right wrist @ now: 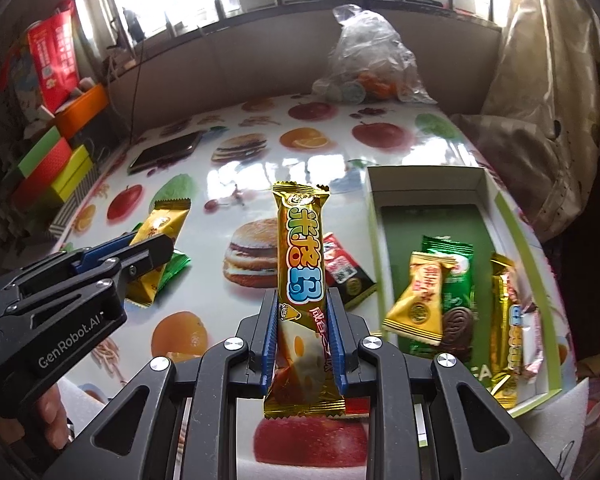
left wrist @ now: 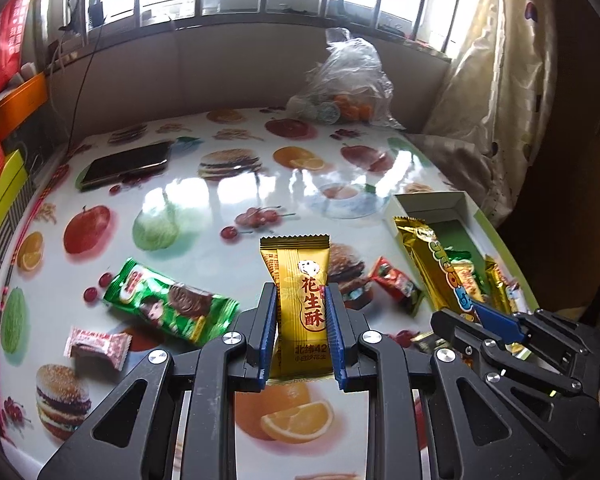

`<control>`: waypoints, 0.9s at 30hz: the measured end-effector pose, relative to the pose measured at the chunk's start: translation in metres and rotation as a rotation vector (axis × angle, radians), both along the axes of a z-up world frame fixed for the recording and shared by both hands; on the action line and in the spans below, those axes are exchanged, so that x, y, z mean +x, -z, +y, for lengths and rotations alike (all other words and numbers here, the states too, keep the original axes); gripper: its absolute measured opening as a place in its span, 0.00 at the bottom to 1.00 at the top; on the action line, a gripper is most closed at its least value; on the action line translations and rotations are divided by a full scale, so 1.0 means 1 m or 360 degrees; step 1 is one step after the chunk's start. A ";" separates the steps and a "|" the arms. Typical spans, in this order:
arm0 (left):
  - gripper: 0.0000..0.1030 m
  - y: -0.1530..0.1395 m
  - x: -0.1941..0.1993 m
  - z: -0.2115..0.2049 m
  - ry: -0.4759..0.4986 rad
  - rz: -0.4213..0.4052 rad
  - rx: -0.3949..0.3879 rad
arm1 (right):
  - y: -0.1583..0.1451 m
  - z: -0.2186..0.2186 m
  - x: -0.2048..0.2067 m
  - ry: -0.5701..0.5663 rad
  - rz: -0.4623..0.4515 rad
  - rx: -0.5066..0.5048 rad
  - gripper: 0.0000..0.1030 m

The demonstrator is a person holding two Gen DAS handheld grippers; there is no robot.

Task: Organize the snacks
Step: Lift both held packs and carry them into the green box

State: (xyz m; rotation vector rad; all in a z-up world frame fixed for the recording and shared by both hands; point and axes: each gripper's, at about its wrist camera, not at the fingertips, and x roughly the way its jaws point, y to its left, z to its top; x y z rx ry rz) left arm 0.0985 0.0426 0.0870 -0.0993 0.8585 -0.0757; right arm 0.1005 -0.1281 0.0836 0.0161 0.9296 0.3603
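Observation:
My left gripper (left wrist: pixel 301 292) is shut on a short gold peanut-candy packet (left wrist: pixel 300 276), held upright above the fruit-print table (left wrist: pixel 204 216). In the right wrist view, my right gripper (right wrist: pixel 302 300) is shut on a long gold snack bar (right wrist: pixel 300 240), also lifted. To its right sits a white box (right wrist: pixel 432 174) with a green floor, holding a gold candy (right wrist: pixel 418 296), a green biscuit pack (right wrist: pixel 456 276) and another gold bar (right wrist: pixel 506 320). A green wafer pack (left wrist: pixel 168 304), a pink candy (left wrist: pixel 98 346) and a red-black packet (left wrist: pixel 396 284) lie loose on the table.
A phone (left wrist: pixel 128 164) lies at the far left of the table, and a clear plastic bag (left wrist: pixel 348 80) of fruit stands at the back. Coloured boxes (left wrist: pixel 0 168) are stacked along the left edge. A curtain (left wrist: pixel 500 80) hangs at the right.

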 end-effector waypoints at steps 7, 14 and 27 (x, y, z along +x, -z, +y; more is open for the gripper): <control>0.24 -0.006 0.009 -0.021 0.0079 -0.0020 -0.0009 | -0.003 -0.024 -0.001 0.0081 -0.0006 -0.0006 0.21; 0.24 -0.010 0.023 -0.044 0.0172 -0.0017 -0.0042 | -0.003 -0.050 -0.001 0.0171 -0.0001 -0.0012 0.21; 0.24 0.002 0.057 -0.093 0.0336 0.0052 -0.0138 | 0.009 -0.096 0.002 0.0337 0.0042 -0.0056 0.21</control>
